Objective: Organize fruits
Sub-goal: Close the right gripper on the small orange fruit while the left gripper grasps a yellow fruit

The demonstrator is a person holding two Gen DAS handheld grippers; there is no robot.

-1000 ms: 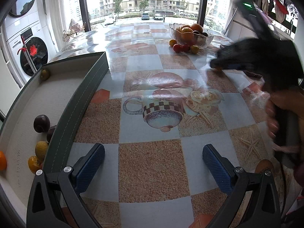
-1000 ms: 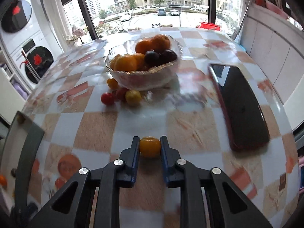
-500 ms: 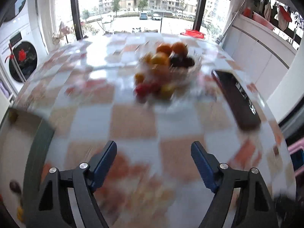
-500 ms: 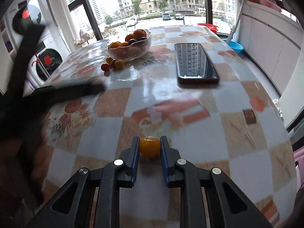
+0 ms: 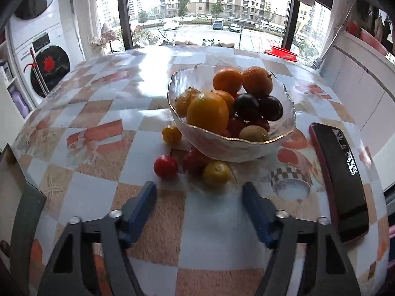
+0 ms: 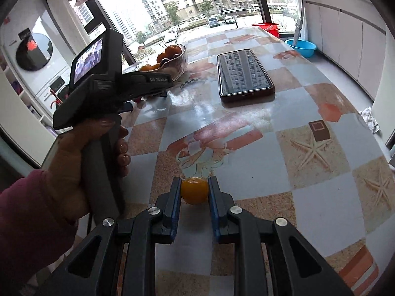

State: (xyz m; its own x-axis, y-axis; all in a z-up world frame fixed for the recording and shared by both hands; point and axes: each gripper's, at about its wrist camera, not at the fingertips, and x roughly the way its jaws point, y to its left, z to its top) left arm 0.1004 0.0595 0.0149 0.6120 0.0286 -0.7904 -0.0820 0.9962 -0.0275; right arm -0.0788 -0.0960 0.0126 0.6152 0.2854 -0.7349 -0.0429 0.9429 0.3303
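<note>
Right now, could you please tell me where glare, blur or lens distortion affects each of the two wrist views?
Left wrist view: window glare washes out the checked tablecloth behind the clear glass fruit bowl; the blue-padded left gripper is slightly soft. Right wrist view: the black phone mirrors the buildings; the fisheye bends the white cabinets; the small orange fruit looks sharp.
</note>
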